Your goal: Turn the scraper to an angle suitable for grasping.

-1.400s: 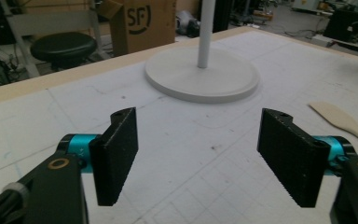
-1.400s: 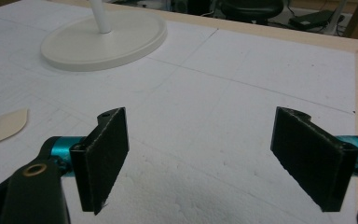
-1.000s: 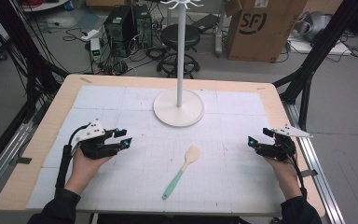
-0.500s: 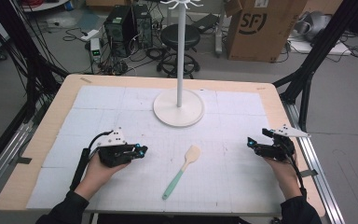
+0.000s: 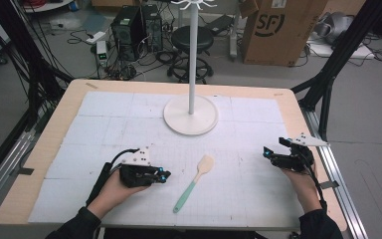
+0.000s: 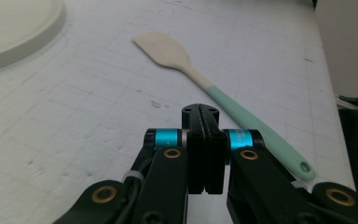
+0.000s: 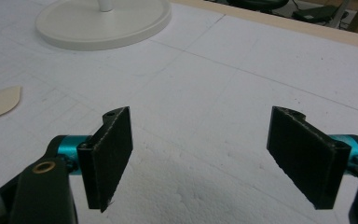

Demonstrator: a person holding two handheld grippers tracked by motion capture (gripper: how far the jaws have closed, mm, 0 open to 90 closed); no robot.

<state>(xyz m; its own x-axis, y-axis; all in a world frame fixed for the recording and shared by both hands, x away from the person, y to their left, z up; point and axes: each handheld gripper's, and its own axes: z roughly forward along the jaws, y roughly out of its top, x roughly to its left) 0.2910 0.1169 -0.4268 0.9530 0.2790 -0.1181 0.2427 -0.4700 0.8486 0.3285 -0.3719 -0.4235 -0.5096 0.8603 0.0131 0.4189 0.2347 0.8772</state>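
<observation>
1. Two grippers sit low in the high view: left gripper (image 5: 163,176) with jaws pressed together on nothing (they have just been closing), right gripper (image 5: 267,153) spread wide.
2. Between them lies the spatula (image 5: 194,182), untouched.
3. Farther up, centre frame, stands the white stand (image 5: 191,114).

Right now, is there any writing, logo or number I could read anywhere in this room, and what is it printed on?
"SF": large white letters in a dark oval on the side of the brown cardboard box on the floor beyond the table.
The spatula, the white stand and both grippers carry no readable text.
The dark computer towers on the floor may bear small labels, but they are too small and blurred to read.
</observation>
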